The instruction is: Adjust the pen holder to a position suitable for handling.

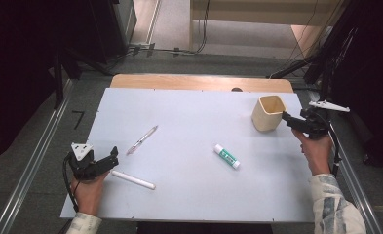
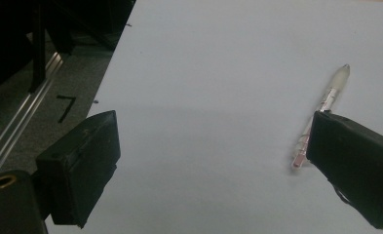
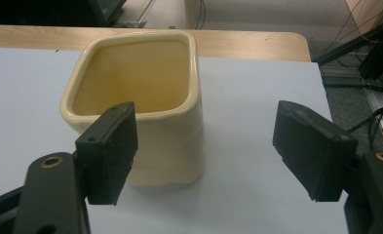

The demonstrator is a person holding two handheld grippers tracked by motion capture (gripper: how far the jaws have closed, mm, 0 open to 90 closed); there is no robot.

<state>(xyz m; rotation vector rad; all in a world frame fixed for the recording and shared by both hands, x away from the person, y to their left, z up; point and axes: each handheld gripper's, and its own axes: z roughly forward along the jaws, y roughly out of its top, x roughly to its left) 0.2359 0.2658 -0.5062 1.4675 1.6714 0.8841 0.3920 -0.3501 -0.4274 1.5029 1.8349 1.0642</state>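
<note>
Nothing is in the empty cream square plastic cup [image 1: 268, 112] yet: both the right gripper [image 1: 290, 120] beside it and the left gripper [image 1: 108, 160] near the clear pen [image 1: 142, 140] stand wide, holding nothing.

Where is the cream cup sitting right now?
In the high view the cream cup stands upright near the table's far right corner, just ahead of the open right gripper, with the glue stick lying nearer the person.

Cup [image 1: 268, 113] stands upright just ahead of the right gripper [image 1: 287, 119], apart from its jaws. Clear pen [image 1: 142, 140] lies ahead of the left gripper [image 1: 112, 158]; white pen [image 1: 133, 179] just beside it. Glue stick [image 1: 226, 156] lies between the 2 grippers.
</note>
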